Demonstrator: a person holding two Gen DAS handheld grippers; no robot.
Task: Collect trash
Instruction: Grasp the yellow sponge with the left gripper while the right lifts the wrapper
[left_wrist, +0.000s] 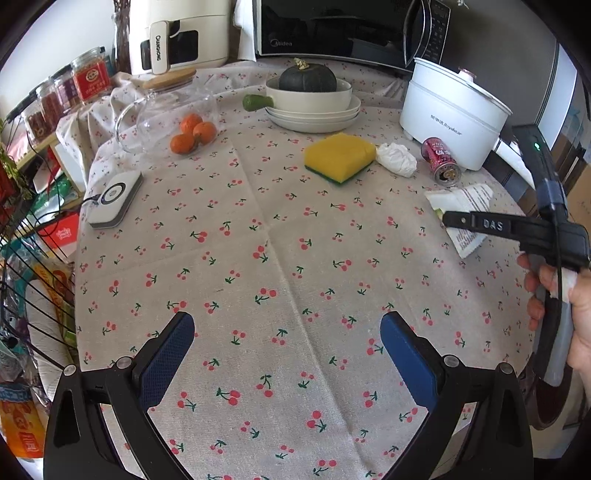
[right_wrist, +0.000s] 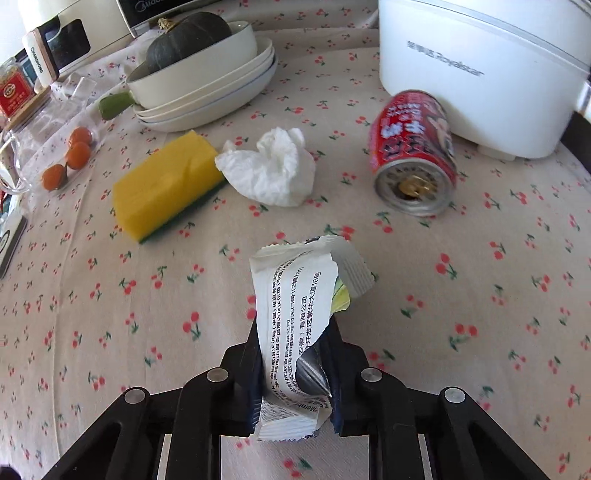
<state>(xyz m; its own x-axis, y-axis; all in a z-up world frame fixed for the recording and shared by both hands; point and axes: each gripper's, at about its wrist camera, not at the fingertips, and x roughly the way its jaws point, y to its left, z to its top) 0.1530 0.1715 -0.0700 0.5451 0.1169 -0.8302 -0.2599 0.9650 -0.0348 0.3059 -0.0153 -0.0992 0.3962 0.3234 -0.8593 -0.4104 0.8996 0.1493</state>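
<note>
Clamped tight at bottom centre of the right wrist view: the right gripper, jaws closed on a torn white snack wrapper, printed side up, its loose end curling up toward mid-frame and apparently just clear of the cloth. Same wrapper seen at right of the left wrist view, poking out past the black finger.

Wide apart at the bottom of the left wrist view: the left gripper, blue pads splayed, nothing between them, hovering over bare cherry-print cloth on the counter.

Moving outward from the wrapper. Up and right of it, a red drink can lying on its side, base toward the lens, just in front of the white electric pot. Centre, a crumpled white tissue touching the end of the yellow sponge. Further back, upper left: stacked white dishes with a dark squash in the top bowl, and small oranges at the left edge beside a clear glass jug.

Progress call: one piece of trash in hand, not yet dropped anywhere; no bin visible in either view. Still to go, by the look of it: the tissue and the can, both untouched on the counter. Sponge, fruit and dishes read as keepers, not rubbish. Early days, then, roughly a third of the pickup under way, with the empty left side free for the tissue or the can.
</note>
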